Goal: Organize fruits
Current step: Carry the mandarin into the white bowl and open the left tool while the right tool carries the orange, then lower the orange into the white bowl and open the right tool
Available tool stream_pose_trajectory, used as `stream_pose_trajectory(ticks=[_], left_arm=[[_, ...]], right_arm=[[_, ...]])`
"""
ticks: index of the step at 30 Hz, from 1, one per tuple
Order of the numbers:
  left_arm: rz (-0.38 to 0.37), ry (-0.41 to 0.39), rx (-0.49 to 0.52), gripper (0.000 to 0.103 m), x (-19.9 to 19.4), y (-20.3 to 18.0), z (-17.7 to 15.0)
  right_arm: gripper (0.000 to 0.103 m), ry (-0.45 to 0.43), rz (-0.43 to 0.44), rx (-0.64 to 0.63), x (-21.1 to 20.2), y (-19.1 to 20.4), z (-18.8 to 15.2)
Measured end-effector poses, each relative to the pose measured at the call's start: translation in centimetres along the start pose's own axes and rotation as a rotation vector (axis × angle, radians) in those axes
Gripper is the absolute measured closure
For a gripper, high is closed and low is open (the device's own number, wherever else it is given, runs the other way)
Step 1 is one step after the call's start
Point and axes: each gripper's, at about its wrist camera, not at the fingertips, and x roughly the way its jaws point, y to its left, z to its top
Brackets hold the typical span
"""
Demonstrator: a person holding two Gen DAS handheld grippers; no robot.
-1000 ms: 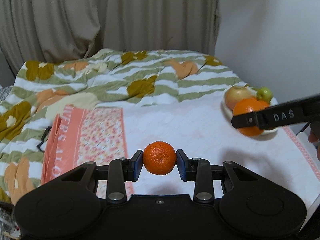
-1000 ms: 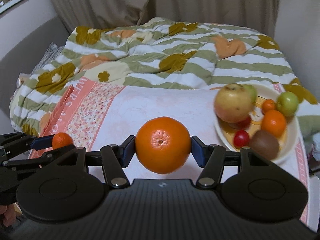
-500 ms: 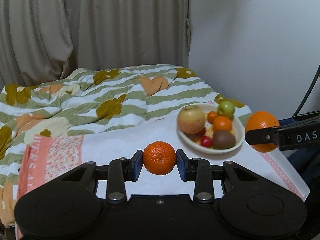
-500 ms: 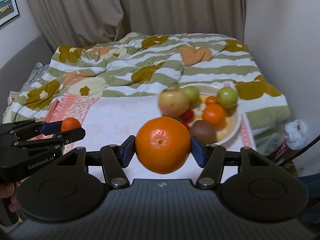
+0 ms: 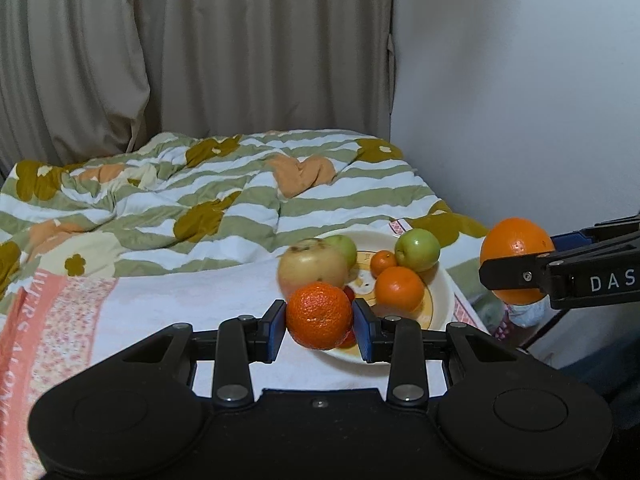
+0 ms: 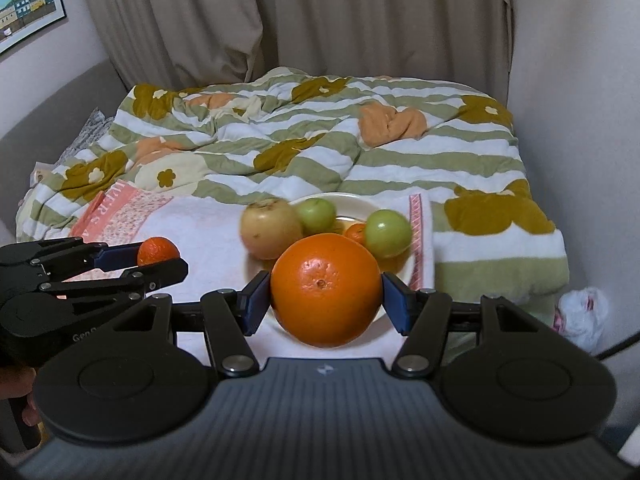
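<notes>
**Fruit in both tongs, above the bowl on the bed**

Left tongs (image 5: 320, 326) are clamped almost closed on a small bumpy orange mandarin (image 5: 319, 316), blue pads pressing both sides. Right tongs (image 6: 325, 298) sit wider, gripping a big round smooth orange (image 6: 326, 289). Both hang over the near edge of a cream ceramic bowl (image 5: 442, 292) holding a large yellowish apple (image 5: 312, 268), two green apples and small oranges. It sits on a white towel (image 5: 192, 300) beside a striped flowered quilt (image 5: 224, 196).

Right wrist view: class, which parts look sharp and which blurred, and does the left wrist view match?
Right wrist view: the large orange in the right tool is crisp, the plate's fruit smeared. Left wrist view: the mandarin in the left tool is sharp, the pale apple softer.
</notes>
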Motion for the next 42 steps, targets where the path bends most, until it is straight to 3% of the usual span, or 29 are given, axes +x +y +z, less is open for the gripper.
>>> stream_pose_trajectory(ticks=[13, 24, 26, 28, 30, 42], left_arm=[[0.012, 0.14, -0.034, 0.064, 9.2, -3.0, 1.0], [0.018, 0.192, -0.07, 0.063, 12.4, -3.1, 1.0], [0.009, 0.193, -0.07, 0.056, 12.5, -3.1, 1.2], [-0.017, 0.192, -0.079, 0.026, 12.4, -3.1, 1.2], [0.008, 0.175, -0.063, 0.011, 12.0, -3.3, 1.2], [0.053, 0.158, -0.063, 0.01, 8.9, -1.2, 0.6]], right_arm=[[0.028, 0.035, 0.027, 0.019, 5.2, -5.0, 1.5], [0.028, 0.054, 0.041, 0.028, 7.9, -4.9, 2.4], [0.028, 0.055, 0.041, 0.027, 8.1, -4.8, 2.5], [0.028, 0.054, 0.043, 0.025, 8.3, -4.8, 2.7], [0.028, 0.053, 0.045, 0.019, 8.7, -4.5, 3.1], [0.028, 0.03, 0.119, -0.072, 11.8, -2.3, 4.7]])
